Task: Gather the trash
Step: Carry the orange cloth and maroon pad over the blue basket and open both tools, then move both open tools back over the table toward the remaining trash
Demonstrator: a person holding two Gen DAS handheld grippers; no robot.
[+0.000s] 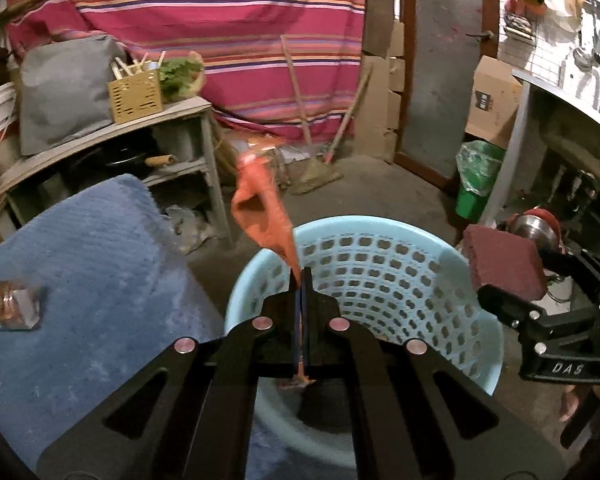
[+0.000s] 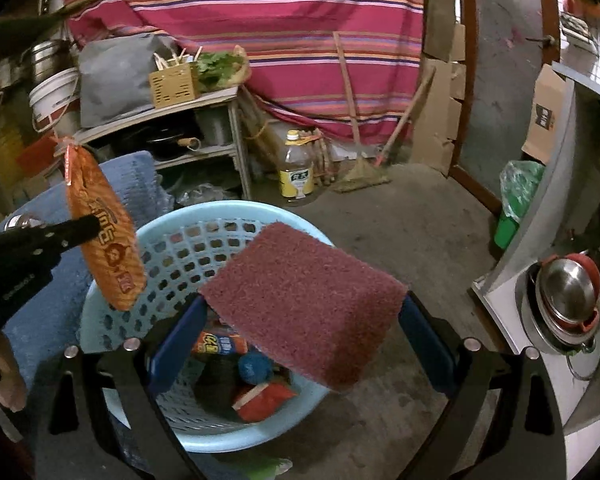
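Two grippers hang over one pale blue laundry basket [image 2: 112, 316] that stands on the concrete floor beside a blue mat [image 1: 88, 264]. The left gripper [image 1: 300, 276] has its jaws clenched tight on one orange snack wrapper [image 1: 262, 208], pinched at its lower edge so that the wrapper sticks up above the basket rim; the right wrist view shows the same wrapper [image 2: 104, 236] flat on, with printed lettering. The right gripper [image 2: 300, 320] has its jaws grasping one dark red scouring pad [image 2: 304, 304] across its width, a blue finger [image 2: 176, 344] pressed to each side, and the pad hangs over the basket's mouth.

Inside the basket lie at least three pieces of trash: one orange packet [image 2: 220, 342], one blue round thing [image 2: 254, 366] and one red packet [image 2: 264, 396]; more may be hidden under the pad.

On the blue mat at the left lies one clear crumpled wrapper [image 1: 10, 308]. Farther back, one plastic bottle with a yellow label [image 2: 298, 172] stands on the floor, one broom [image 2: 364, 168] leans on the striped cloth, and one green bin with a bag liner [image 1: 476, 180] stands by the doorway.
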